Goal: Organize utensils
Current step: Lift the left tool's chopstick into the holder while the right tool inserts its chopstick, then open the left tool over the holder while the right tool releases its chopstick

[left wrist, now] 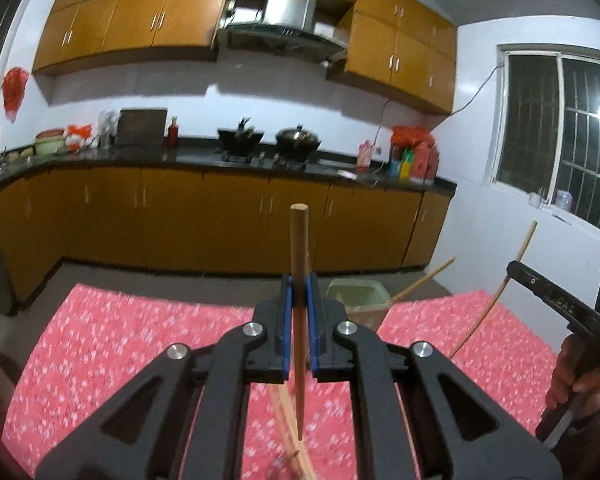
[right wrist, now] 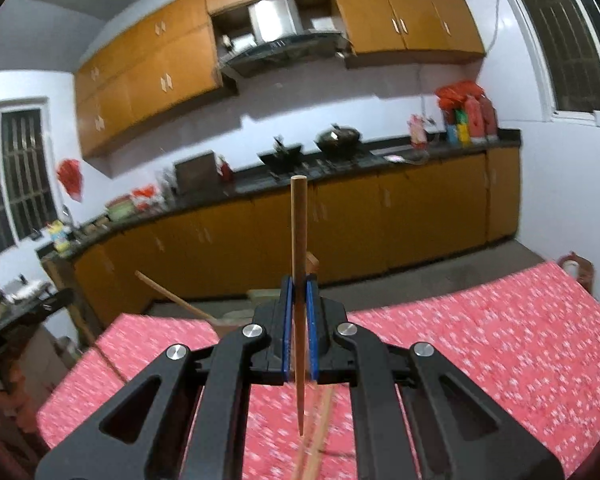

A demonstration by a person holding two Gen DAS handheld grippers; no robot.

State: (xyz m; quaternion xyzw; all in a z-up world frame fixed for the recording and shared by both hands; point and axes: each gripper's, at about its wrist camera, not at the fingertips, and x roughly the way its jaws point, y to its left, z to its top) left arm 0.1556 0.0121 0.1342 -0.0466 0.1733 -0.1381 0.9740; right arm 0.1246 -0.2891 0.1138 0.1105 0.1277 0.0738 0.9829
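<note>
Loose chopsticks (left wrist: 288,432) on the red surface (left wrist: 100,344) are motion-blurred and run off the near edge in both views. The left gripper (left wrist: 299,300) hides the near wall of the beige bin (left wrist: 356,292). Countertop items are too small to identify.

A chopstick (left wrist: 299,300) stands upright between the closed fingers of the left gripper (left wrist: 299,300), above the table (left wrist: 140,340); loose chopsticks (left wrist: 288,432) lie on the table below it. A bin (left wrist: 358,300) sits beyond the table's far edge, the counter (left wrist: 180,158) behind, a window (left wrist: 556,128) at right.
</note>
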